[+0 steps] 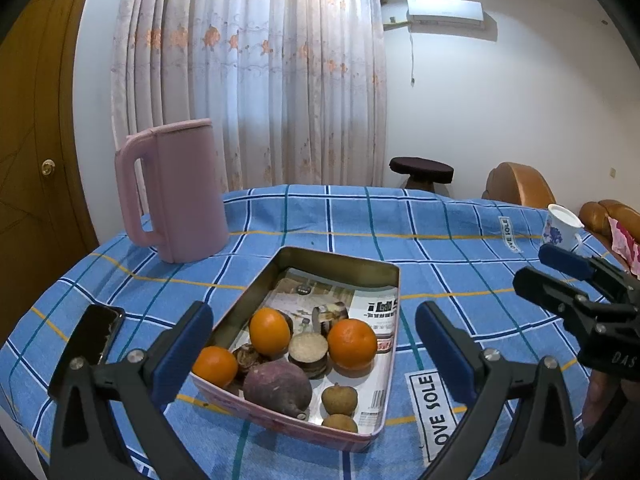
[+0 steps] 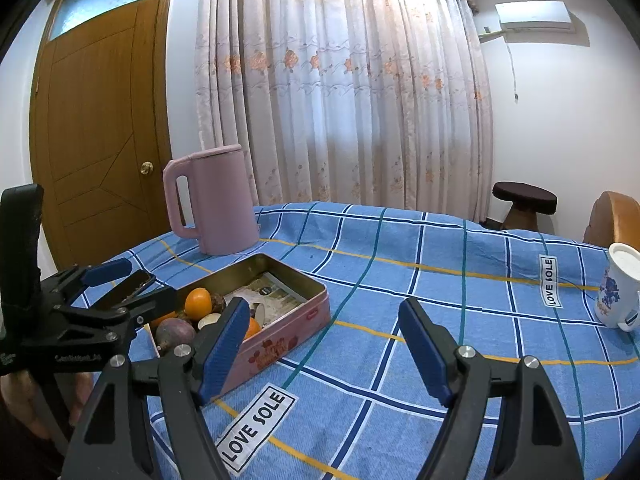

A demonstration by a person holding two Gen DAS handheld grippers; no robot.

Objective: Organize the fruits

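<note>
A pink metal tin [image 1: 352,264] [image 2: 280,344] stands open on the blue checked tablecloth. In it lie three oranges [image 1: 351,345], a purple passion fruit [image 1: 277,387], cut brown slices [image 1: 308,350] and small brown longans [image 1: 339,399]. My left gripper [image 1: 314,350] is open, its blue pads either side of the tin's near end, above it. My right gripper [image 2: 322,350] is open and empty over bare cloth to the right of the tin; it also shows at the right edge of the left wrist view [image 1: 568,280].
A pink jug [image 1: 176,192] [image 2: 214,200] stands behind the tin to the left. A black phone [image 1: 88,340] lies left of the tin. A white flowered mug [image 2: 618,290] [image 1: 560,226] stands at the far right. Stool and chairs beyond the table.
</note>
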